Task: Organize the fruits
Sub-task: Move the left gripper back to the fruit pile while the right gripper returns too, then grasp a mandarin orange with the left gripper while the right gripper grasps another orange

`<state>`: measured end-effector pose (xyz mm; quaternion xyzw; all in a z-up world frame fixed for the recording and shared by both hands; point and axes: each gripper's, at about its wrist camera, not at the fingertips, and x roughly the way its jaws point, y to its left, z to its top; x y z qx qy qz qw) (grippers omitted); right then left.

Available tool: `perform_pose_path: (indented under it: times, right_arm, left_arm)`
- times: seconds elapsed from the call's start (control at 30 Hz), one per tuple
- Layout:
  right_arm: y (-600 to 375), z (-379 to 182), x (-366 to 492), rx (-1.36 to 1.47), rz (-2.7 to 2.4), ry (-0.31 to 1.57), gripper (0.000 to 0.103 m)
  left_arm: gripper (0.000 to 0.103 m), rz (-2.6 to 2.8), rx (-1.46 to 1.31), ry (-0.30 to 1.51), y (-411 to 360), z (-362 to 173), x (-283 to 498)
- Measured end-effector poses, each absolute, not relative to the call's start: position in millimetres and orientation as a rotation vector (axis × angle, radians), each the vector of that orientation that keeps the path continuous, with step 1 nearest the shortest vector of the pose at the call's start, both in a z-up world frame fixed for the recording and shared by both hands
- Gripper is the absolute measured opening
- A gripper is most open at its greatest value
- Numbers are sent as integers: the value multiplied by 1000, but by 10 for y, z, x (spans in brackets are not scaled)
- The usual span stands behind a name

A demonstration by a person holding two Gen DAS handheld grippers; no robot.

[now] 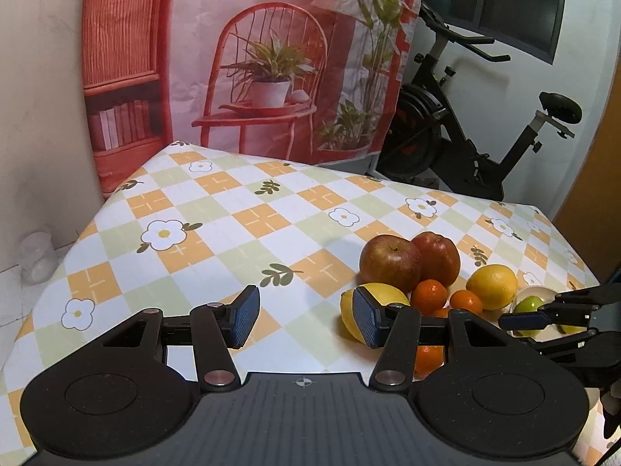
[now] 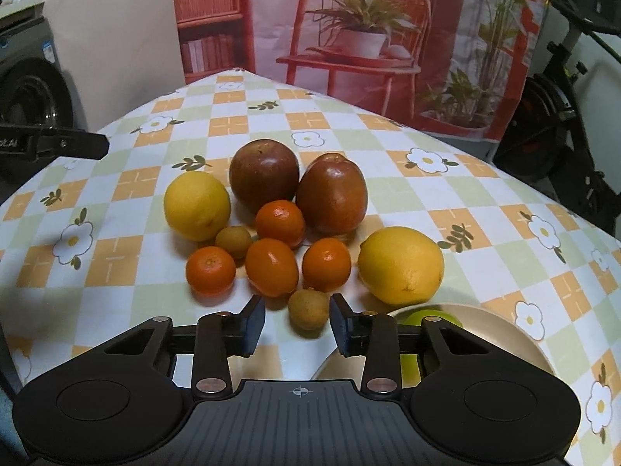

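Observation:
A pile of fruit lies on the checked tablecloth (image 2: 349,136): two red apples (image 2: 264,169), two lemons (image 2: 197,206), several small oranges (image 2: 271,266) and two small brown fruits (image 2: 308,308). A green fruit (image 2: 431,316) lies in a cream plate (image 2: 500,330) at lower right. My right gripper (image 2: 297,326) is open, its jaws either side of the near brown fruit, not touching it. My left gripper (image 1: 306,316) is open and empty, left of the pile, with a lemon (image 1: 382,293) behind its right finger. The right gripper (image 1: 543,316) also shows over the plate (image 1: 537,291).
The table's far edge meets a printed backdrop (image 1: 271,58) of a red chair and plants. An exercise bike (image 1: 477,128) stands at the back right. A washing machine (image 2: 27,89) stands at the left. The left gripper's finger (image 2: 73,143) reaches in from the left.

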<state>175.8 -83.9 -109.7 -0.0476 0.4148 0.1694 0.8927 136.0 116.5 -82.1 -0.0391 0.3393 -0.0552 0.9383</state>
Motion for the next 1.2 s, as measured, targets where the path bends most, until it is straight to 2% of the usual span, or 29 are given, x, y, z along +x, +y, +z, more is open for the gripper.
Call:
perform_pose_path:
  times: [0.5,0.93,1.2]
  right_arm:
    - [-568,-1041,1793,-86,457,842,34]
    - [-737,-1093,1757,-31,419,859,35]
    - [-465,-1078,1819,-72,512,844,35]
  left_arm:
    - [56,-135,-90,714,1154,-839,1437]
    - [56,-244,-21,729,829,-915,1531]
    - [56,-208,-75,760,971,-970,1516]
